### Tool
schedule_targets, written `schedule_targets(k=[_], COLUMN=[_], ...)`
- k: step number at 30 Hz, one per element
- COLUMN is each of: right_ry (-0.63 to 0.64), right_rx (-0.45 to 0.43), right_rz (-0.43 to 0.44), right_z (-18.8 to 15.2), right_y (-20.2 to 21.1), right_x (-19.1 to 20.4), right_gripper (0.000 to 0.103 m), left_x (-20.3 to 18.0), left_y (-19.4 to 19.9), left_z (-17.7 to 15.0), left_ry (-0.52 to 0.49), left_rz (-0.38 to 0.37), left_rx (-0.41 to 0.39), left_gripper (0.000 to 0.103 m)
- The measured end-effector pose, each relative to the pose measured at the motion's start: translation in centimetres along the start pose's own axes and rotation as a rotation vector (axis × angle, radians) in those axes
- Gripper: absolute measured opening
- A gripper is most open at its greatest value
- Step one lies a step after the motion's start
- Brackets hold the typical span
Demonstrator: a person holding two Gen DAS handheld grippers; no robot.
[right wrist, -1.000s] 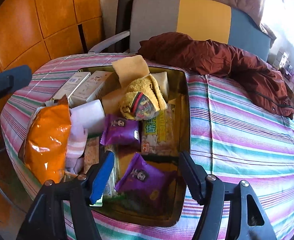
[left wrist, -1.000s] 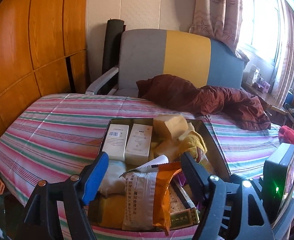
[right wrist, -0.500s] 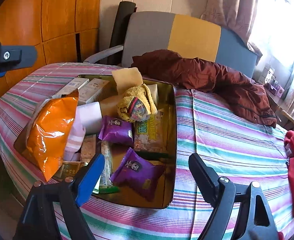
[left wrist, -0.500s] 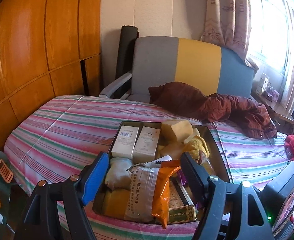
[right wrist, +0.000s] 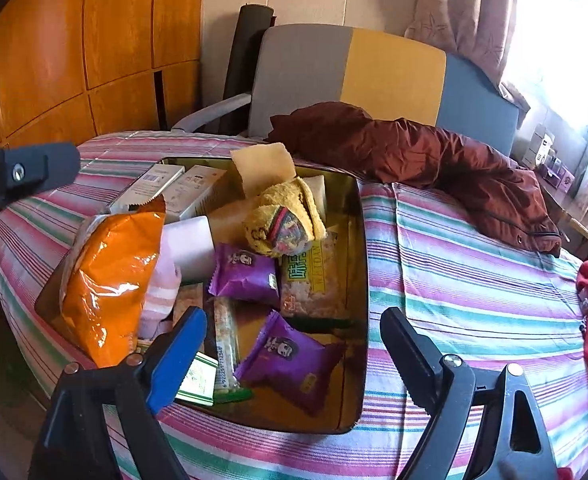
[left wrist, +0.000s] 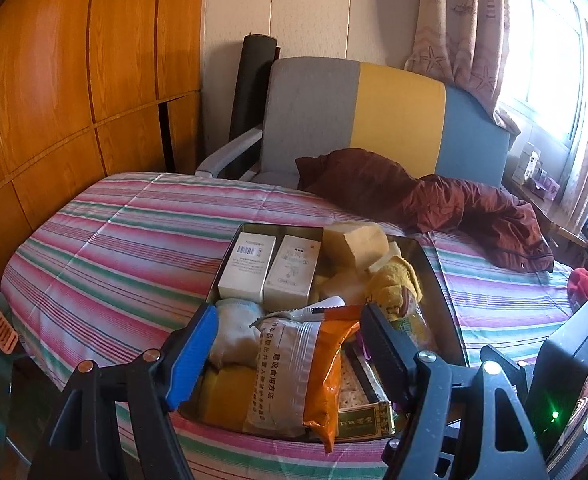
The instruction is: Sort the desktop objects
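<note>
while both grippers hover at the near edge, a metal tray [right wrist: 355, 240] of snacks sits on the striped cloth

left gripper [left wrist: 290, 350] spread around the orange bag [left wrist: 325, 376], pads not touching; right gripper [right wrist: 294, 354] opening over a purple packet [right wrist: 290, 360]

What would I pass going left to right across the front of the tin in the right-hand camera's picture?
Orange snack bag → pink striped sock → thin clear-wrapped bar → purple packet → tin's right wall → striped cloth.
</note>
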State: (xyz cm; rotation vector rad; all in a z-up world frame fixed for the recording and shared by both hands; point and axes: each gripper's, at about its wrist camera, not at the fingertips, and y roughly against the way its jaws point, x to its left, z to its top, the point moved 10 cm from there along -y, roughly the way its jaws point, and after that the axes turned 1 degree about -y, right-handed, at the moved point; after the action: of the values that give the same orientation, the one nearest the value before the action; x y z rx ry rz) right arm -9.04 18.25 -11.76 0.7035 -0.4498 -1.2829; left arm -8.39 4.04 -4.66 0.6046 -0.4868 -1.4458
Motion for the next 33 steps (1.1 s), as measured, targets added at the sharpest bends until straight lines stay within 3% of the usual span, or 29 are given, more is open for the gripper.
schedule_targets(k=[33], right_ry=[0.001], right_rx=[0.025], right_rz=[0.015], right_z=[-0.1], right_y=[-1.7], right_x=[0.5], right_gripper=[0.092], left_x=[0.7], left_y=[-1.5], left_z=[-0.7], left_ry=[-0.004], left_rz=[0.034], left_rx=[0.045], left_gripper=[0.074])
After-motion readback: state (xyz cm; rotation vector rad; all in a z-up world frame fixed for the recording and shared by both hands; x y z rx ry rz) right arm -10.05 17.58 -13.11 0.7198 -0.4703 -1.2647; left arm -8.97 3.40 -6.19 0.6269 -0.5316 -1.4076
